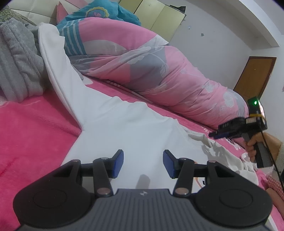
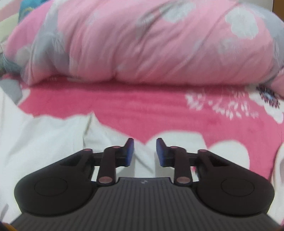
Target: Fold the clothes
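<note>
A white garment [image 1: 124, 128] lies spread across the pink bed, one long part running up to the back left and its crumpled end at the right. My left gripper [image 1: 143, 163] hovers just over the flat middle of it, open, with nothing between the blue pads. Over the crumpled right end a hand holds my right gripper [image 1: 215, 134]. In the blurred right wrist view the right gripper [image 2: 144, 151] is open with a narrow gap. The white garment [image 2: 44, 142] lies below and to the left of it, and no cloth is pinched.
A rolled pink floral duvet [image 1: 159, 71] lies along the far side of the bed. A grey garment [image 1: 16, 62] is heaped at the back left, and a blue pillow [image 1: 99, 12] sits behind the duvet. The pink blanket [image 1: 32, 128] covers the bed.
</note>
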